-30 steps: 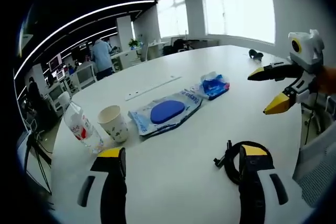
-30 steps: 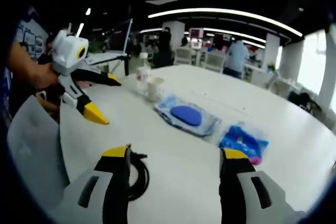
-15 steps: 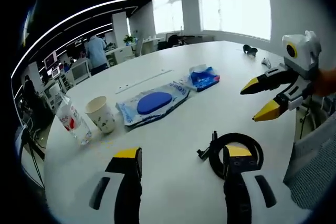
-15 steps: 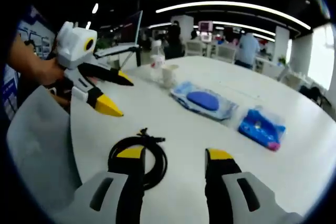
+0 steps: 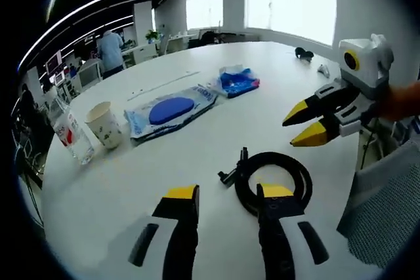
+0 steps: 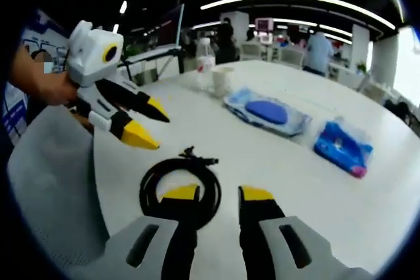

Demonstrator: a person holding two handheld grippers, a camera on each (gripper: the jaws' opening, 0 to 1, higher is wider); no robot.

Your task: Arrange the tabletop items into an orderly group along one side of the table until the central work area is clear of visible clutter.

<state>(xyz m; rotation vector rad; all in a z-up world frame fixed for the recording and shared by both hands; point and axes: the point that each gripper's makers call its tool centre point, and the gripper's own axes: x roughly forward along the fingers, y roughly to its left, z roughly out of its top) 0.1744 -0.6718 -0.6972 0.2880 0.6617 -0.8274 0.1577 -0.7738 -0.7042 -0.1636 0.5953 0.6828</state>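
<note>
- Left gripper view, far left: a plastic water bottle [image 5: 67,137] with a red label stands close to the table's [image 5: 98,208] curved left edge, and a paper cup [image 5: 105,124] stands upright just beside it, apart from it.
- Next to the right, a flat wipes pack with a blue oval [image 5: 169,110] lies well in from the rim, with a smaller blue packet [image 5: 237,80] beyond it toward the windows; the two lie near each other, and I cannot tell whether they touch.
- Bare white tabletop runs between these items and the near edge, leaving open room in front of the cup and pack.
- Centre-bottom: the left gripper [image 5: 224,197] has its yellow-tipped jaws released, a gap between them; the right jaw tip overlaps the near side of a coiled black cable [image 5: 273,175], which lies flat on the table near the right-hand edge, its plug end pointing left.
- Right: the right gripper [image 5: 305,124] hangs just above the table beyond the coil, jaws slightly parted and holding nothing, with a grey mesh chair back [image 5: 384,218] below it off the table edge.
- Right gripper view: the left gripper [image 6: 150,124] comes in from the left, jaws spread, near the table rim; the right gripper's jaws rise released at the bottom, the left tip over the coil's near side.
</note>
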